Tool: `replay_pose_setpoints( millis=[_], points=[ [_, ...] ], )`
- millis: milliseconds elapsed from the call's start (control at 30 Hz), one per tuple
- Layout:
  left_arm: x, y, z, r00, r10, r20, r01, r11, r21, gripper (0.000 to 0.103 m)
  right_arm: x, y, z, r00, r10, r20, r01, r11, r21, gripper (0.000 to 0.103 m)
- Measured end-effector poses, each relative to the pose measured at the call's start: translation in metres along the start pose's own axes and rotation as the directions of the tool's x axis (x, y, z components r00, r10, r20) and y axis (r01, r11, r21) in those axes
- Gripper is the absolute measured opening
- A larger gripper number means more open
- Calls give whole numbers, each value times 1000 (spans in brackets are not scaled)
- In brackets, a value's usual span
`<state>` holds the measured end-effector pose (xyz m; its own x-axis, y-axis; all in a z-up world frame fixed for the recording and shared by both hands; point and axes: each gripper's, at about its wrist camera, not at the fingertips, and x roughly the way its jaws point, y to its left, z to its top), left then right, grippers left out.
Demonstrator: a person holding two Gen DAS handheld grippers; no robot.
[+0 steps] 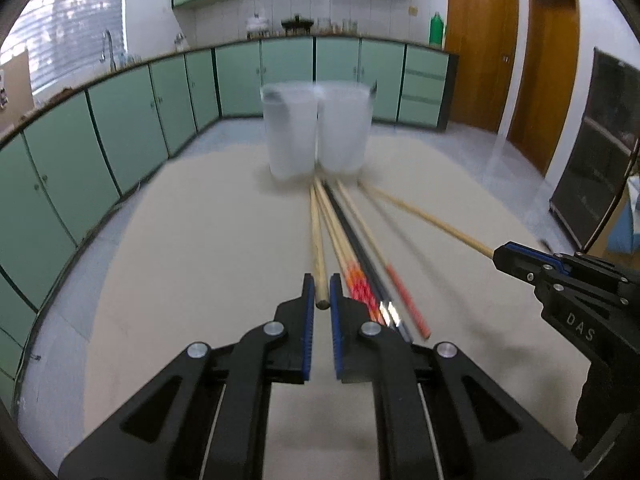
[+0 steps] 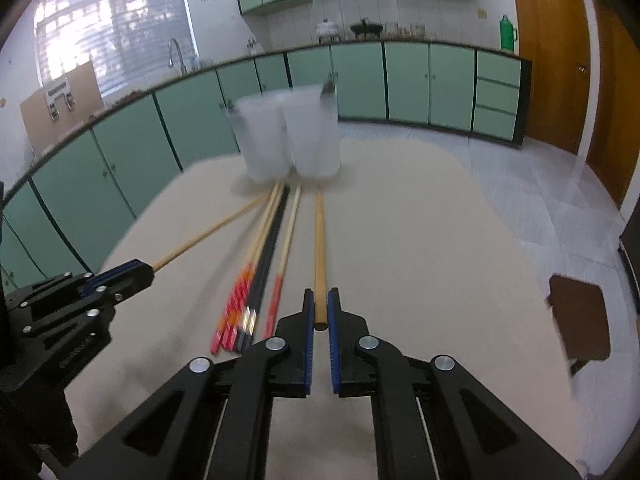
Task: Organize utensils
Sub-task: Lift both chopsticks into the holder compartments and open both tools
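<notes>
Two frosted white cups (image 1: pixel 316 132) stand side by side at the far middle of the beige table (image 1: pixel 192 248); they also show in the right wrist view (image 2: pixel 290 136). Several chopsticks (image 1: pixel 360 280) with red, orange and black ends lie fanned out before the cups. My left gripper (image 1: pixel 321 292) is shut on a plain wooden chopstick (image 1: pixel 317 236). My right gripper (image 2: pixel 319 308) is shut on another wooden chopstick (image 2: pixel 319 240). Each gripper shows in the other's view, the right (image 1: pixel 516 258) and the left (image 2: pixel 132 274), each holding its stick's end.
Green kitchen cabinets (image 1: pixel 132 120) run along the left and back walls. Wooden doors (image 1: pixel 480 52) stand at the right. A brown chair seat (image 2: pixel 580 320) sits off the table's right edge. The table edge curves on the left (image 1: pixel 80 256).
</notes>
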<state>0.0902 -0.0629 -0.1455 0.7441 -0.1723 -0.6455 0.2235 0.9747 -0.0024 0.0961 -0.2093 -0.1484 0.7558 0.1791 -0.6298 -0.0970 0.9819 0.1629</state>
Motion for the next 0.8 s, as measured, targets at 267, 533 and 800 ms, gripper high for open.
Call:
replay_pose_setpoints(
  millis=[267, 533, 800],
  points=[
    [-40, 7, 52, 990, -30, 137, 32, 999, -13, 6, -33, 3, 51, 995, 36, 96, -33, 999, -38, 7],
    [-48, 9, 112, 974, -67, 216, 65, 998, 13, 6, -37, 10, 113, 988, 96, 120, -85, 992, -92, 7],
    [-42, 14, 153, 966, -125, 226, 128, 992, 3, 6, -36, 15, 170, 984, 115, 139, -92, 983, -160, 7]
  ],
)
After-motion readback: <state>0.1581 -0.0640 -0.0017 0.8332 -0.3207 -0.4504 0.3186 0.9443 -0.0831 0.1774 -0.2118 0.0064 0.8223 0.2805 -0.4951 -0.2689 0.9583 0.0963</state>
